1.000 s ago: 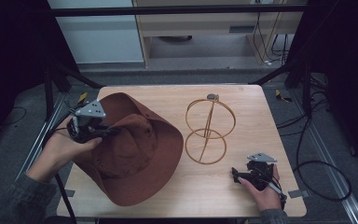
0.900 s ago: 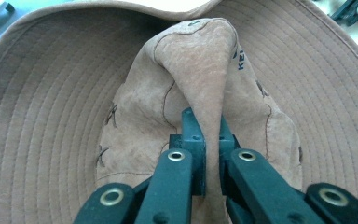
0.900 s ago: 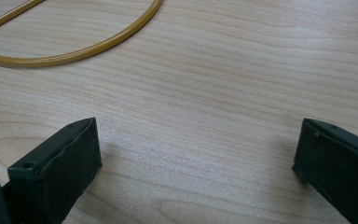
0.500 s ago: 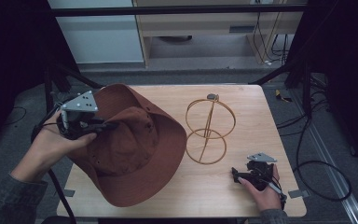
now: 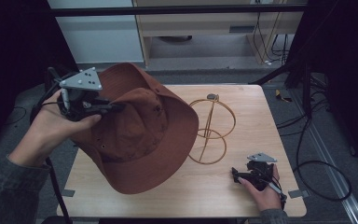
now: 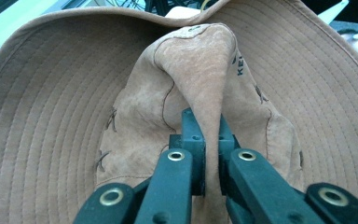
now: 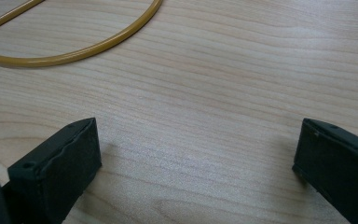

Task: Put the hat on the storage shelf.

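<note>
Brown hat, tilted and raised over the wooden table, hangs just left of the gold wire stand. Left gripper pinches a fold of the hat's crown between closed jaws. Right gripper, jaws spread wide and empty, rests on the table right of the stand.

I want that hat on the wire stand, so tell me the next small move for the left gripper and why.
Probably carry the hat to the right, toward the wire stand. The left gripper is shut on a pinched fold of the crown, and the hat hangs tilted with its lower brim near the table, left of the stand. The right gripper rests open on the table, clear of the path.
</note>
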A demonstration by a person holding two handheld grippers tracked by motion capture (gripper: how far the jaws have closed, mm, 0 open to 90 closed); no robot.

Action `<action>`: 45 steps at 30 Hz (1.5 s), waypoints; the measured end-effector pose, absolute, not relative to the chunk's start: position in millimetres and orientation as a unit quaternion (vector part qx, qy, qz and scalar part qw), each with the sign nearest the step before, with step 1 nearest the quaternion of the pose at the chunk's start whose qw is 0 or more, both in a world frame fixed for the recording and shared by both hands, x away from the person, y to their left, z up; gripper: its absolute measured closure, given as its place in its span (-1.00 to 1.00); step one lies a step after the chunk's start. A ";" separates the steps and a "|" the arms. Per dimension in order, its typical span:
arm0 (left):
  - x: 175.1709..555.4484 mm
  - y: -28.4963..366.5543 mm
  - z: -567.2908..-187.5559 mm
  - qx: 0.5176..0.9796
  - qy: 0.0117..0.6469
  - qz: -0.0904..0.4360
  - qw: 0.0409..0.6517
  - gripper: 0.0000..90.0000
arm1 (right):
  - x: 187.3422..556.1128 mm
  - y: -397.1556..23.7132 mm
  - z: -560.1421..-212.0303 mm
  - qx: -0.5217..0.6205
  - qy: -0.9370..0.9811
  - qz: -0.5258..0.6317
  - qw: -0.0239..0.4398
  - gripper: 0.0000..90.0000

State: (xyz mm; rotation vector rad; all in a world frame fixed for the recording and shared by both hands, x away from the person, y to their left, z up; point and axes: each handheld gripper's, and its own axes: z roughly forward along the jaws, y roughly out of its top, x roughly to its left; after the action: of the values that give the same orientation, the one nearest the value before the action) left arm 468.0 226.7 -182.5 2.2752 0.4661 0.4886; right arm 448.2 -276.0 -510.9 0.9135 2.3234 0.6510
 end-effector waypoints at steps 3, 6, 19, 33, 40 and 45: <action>473.2 212.1 -175.8 0.892 0.173 0.191 0.370 0.97 | 448.1 -276.0 -510.9 0.340 0.865 0.242 0.277 -0.99; 477.1 202.5 -172.8 0.893 0.168 0.193 0.370 0.97 | 448.1 -276.0 -510.9 0.341 0.865 0.242 0.277 -0.99; 497.3 141.5 -154.2 0.896 0.140 0.193 0.374 0.97 | 448.2 -275.9 -511.1 0.341 0.865 0.243 0.276 -0.99; 525.3 83.9 -159.6 0.906 0.125 0.190 0.357 0.97 | 448.5 -276.1 -511.0 0.340 0.865 0.243 0.277 -0.98; 536.4 67.2 -159.1 0.908 0.122 0.188 0.354 0.97 | 448.5 -276.0 -510.8 0.341 0.865 0.242 0.277 -0.99; 543.1 53.3 -163.7 0.908 0.120 0.182 0.357 0.97 | 449.0 -275.9 -510.9 0.339 0.866 0.243 0.276 -0.99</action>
State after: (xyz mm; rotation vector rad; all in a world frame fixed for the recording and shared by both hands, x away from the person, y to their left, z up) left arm 543.1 53.3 -163.7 2.3454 0.3109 0.4701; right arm 449.0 -275.9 -510.9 0.9109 2.3258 0.6532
